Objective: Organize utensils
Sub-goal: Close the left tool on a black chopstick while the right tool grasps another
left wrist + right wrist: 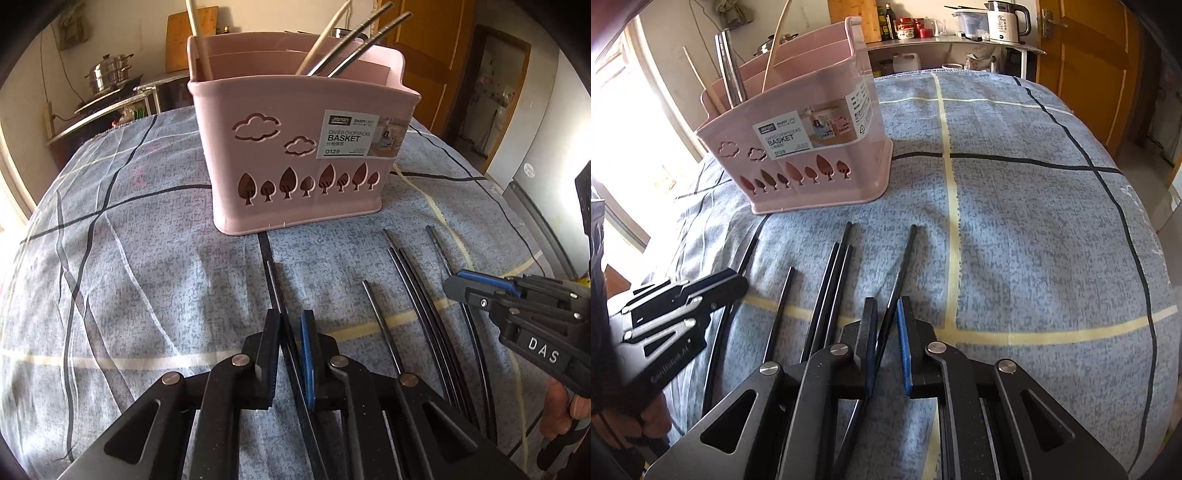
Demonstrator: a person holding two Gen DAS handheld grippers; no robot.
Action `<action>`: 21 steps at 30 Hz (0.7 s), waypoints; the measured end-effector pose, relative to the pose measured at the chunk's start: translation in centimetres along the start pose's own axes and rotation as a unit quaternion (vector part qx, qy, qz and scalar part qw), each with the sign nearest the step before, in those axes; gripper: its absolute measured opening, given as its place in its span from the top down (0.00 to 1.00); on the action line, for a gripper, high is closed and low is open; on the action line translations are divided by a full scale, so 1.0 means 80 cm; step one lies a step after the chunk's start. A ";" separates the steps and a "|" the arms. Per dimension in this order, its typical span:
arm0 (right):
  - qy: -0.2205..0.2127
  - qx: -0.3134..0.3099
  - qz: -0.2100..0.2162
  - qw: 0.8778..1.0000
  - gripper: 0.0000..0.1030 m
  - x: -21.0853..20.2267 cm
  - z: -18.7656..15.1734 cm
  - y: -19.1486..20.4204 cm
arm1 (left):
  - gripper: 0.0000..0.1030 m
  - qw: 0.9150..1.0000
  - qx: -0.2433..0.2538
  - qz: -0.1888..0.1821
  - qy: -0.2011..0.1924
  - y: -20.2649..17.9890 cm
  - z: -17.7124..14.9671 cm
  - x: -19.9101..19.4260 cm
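A pink divided chopstick basket [295, 147] [798, 147] stands on the cloth and holds metal chopsticks [354, 44] and pale wooden ones [199, 40]. Several black chopsticks [417, 288] [827, 288] lie side by side in front of it. At the left end of the row, my left gripper [291, 317] is shut on one black chopstick [272, 280], which runs between its pads. My right gripper [887, 306] is shut on the rightmost black chopstick [905, 254]. Each view also catches the other gripper at its edge: the right gripper [456, 286] and the left gripper [738, 282].
A blue-grey checked cloth [1034, 221] covers the table. A steel pot [110, 74] sits on a stove at the back left. A shelf with bottles and a kettle [1004, 18] stands behind, with a wooden door [1086, 74] to the right. A hand [653, 417] holds the left gripper's handle.
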State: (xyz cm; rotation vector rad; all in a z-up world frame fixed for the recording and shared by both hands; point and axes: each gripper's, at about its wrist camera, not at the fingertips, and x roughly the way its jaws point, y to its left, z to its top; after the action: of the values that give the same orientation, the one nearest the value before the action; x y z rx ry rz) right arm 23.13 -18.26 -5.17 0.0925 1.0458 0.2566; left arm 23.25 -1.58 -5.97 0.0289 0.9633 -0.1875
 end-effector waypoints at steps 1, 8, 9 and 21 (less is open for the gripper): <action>-0.001 -0.001 0.002 1.000 0.91 0.001 0.001 0.000 | 0.90 1.000 0.003 0.002 0.000 -0.002 0.000 0.001; -0.001 0.001 0.020 1.000 0.94 -0.004 0.006 -0.001 | 0.95 0.999 -0.027 -0.025 0.007 0.014 0.010 -0.006; -0.006 0.000 0.022 1.000 0.94 -0.010 0.006 0.000 | 0.96 0.999 -0.029 -0.027 0.003 0.016 0.011 -0.011; -0.074 -0.009 0.046 0.996 0.95 -0.088 0.032 0.011 | 0.96 0.996 -0.022 -0.051 -0.067 0.023 0.046 -0.102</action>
State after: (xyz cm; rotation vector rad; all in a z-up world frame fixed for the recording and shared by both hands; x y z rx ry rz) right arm 21.84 -19.05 2.18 0.1421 0.8925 0.3384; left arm 21.99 1.01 2.70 -0.0718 0.8362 -0.2587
